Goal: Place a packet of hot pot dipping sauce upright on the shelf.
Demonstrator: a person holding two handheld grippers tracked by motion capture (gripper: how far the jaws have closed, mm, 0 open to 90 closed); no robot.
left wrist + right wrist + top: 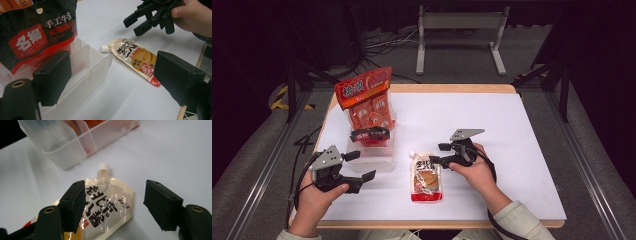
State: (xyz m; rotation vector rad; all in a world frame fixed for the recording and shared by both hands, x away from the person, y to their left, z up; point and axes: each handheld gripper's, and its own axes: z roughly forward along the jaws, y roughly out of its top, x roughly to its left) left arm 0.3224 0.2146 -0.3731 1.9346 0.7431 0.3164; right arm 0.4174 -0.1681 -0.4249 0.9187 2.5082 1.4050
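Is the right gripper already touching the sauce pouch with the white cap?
Cannot tell. In the right gripper view the right gripper stands open around the sauce pouch's top, but its left jaw overlaps the pouch and no gap or contact shows plainly.

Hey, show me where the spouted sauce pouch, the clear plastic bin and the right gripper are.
spouted sauce pouch point(426, 181): high view, middle of its printed front.
clear plastic bin point(96, 66): left gripper view, on its near wall.
right gripper point(437, 153): high view, midway between the tips of its open jaws.
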